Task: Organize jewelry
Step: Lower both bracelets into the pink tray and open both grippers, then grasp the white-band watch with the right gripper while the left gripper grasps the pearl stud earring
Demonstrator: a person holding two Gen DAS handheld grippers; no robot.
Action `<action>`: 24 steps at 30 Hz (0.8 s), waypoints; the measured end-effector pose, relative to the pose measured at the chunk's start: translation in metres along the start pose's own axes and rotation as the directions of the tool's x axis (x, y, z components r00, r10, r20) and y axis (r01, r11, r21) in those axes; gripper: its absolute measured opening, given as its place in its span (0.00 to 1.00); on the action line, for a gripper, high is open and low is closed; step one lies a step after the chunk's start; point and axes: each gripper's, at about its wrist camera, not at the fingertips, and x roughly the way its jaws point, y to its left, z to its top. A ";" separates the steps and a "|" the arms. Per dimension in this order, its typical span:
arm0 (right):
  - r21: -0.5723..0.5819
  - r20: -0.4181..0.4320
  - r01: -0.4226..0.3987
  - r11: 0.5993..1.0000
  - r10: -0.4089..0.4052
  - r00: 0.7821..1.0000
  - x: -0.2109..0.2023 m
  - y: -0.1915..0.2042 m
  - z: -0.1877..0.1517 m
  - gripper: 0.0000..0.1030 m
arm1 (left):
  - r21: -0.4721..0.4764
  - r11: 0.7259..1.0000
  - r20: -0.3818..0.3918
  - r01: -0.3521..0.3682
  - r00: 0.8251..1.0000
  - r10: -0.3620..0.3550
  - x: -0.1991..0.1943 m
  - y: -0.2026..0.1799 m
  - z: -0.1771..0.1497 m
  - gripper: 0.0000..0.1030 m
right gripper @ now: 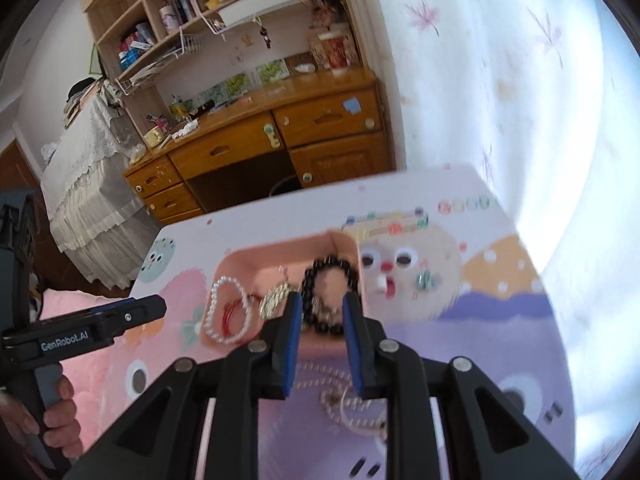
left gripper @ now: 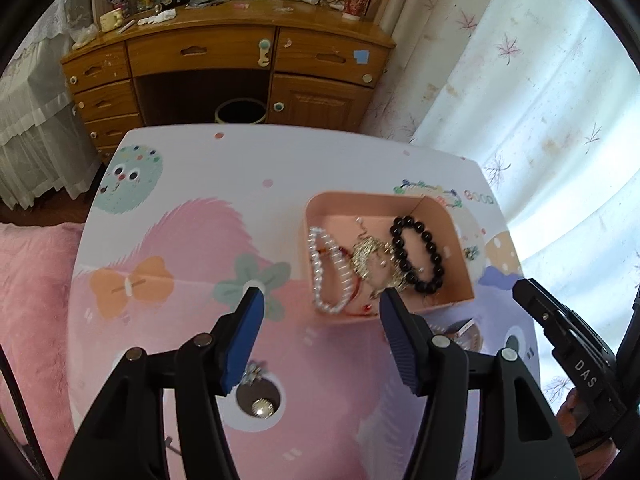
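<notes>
A pink tray [left gripper: 360,206] [right gripper: 256,258] sits on the cartoon-print table. In it lie a white pearl bracelet [left gripper: 326,276] [right gripper: 224,312], a gold pendant piece [left gripper: 366,256] [right gripper: 274,300] and a black bead bracelet [left gripper: 418,254] [right gripper: 324,300]. A pearl necklace [right gripper: 348,404] lies on the table under my right gripper [right gripper: 322,308], which is open and empty over the tray's near edge. My left gripper [left gripper: 320,304] is open and empty, just short of the tray. A small sparkly earring [left gripper: 252,372] and a round stud [left gripper: 262,406] lie below it. A green earring [left gripper: 472,252] [right gripper: 424,280] lies right of the tray.
The table [left gripper: 192,168] has its far edge toward a wooden desk [left gripper: 224,60] [right gripper: 256,140] with drawers. A curtain [left gripper: 540,100] hangs at the right. A pink bedcover [left gripper: 32,280] lies at the left. A small card or box [left gripper: 460,326] lies near the tray's right corner.
</notes>
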 end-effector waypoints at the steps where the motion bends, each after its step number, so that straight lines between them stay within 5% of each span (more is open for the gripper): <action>1: 0.013 -0.019 0.009 1.000 -0.009 1.000 0.001 -0.002 -0.005 0.21 | -0.001 1.000 -0.008 -0.008 1.000 0.008 0.000 0.004 -0.004 0.57; 8: 0.060 -0.129 0.073 0.996 -0.065 0.990 0.002 -0.013 -0.035 0.30 | -0.015 0.999 -0.064 -0.040 0.997 0.039 0.001 0.027 -0.035 0.57; 12: 0.091 -0.193 0.112 0.990 -0.093 0.977 0.002 -0.021 -0.052 0.36 | -0.019 0.999 -0.098 -0.043 0.994 0.041 0.002 0.038 -0.058 0.67; 14: 0.112 -0.225 0.128 0.986 -0.100 0.969 0.003 -0.025 -0.060 0.45 | -0.011 0.999 -0.108 -0.037 0.993 0.036 0.004 0.039 -0.067 0.68; 21: 0.187 -0.349 0.129 0.974 -0.057 0.935 0.013 -0.032 -0.085 0.54 | 0.094 0.995 -0.100 -0.039 0.994 0.048 0.007 0.032 -0.096 0.79; 24: 0.228 -0.379 0.136 0.964 -0.041 0.924 0.017 -0.033 -0.089 0.67 | 0.112 0.993 -0.078 -0.041 0.996 0.050 0.011 0.028 -0.105 0.80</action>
